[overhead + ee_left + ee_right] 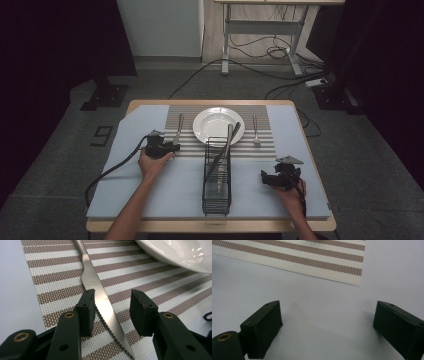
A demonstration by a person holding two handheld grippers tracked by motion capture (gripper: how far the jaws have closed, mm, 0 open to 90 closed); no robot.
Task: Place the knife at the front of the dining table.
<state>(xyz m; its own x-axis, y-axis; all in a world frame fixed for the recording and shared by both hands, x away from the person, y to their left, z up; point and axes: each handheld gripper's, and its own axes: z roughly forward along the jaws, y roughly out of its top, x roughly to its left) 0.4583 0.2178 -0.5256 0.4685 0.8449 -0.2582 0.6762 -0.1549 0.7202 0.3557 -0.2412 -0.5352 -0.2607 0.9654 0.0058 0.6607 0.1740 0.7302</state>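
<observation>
Worktop [150,200] with a pale blue cover, seen from above, with a striped mat [260,147] laid across its far half. A white plate [212,125] sits at the middle of the mat. A knife [178,127] lies on the mat left of the plate, and a fork [255,131] lies on the mat right of the plate. A black wire rack [217,192] stands on the cover in front of the plate, near the middle of the worktop, with long utensils [226,147] leaning out of it over the plate's near edge.

The left hand-held gripper [167,148] rests at the near end of the knife, at the mat's left edge, held by the person's left hand [152,164]. In the left gripper view, the left hand-held gripper [112,312] has its jaws partly apart, one on each side of the knife [100,297]. The serrated blade lies flat on the mat [150,290] between them. The left jaw stands just beside the blade's edge; whether it touches cannot be told. The right jaw stands clear of the blade. The plate's [180,255] rim shows at the upper right.

The right hand-held gripper [272,179] sits over bare cover right of the rack, well apart from the fork. In the right gripper view, the right hand-held gripper [327,320] has its jaws wide apart with nothing between them, above the cover, with the mat's [312,262] near corner beyond.
</observation>
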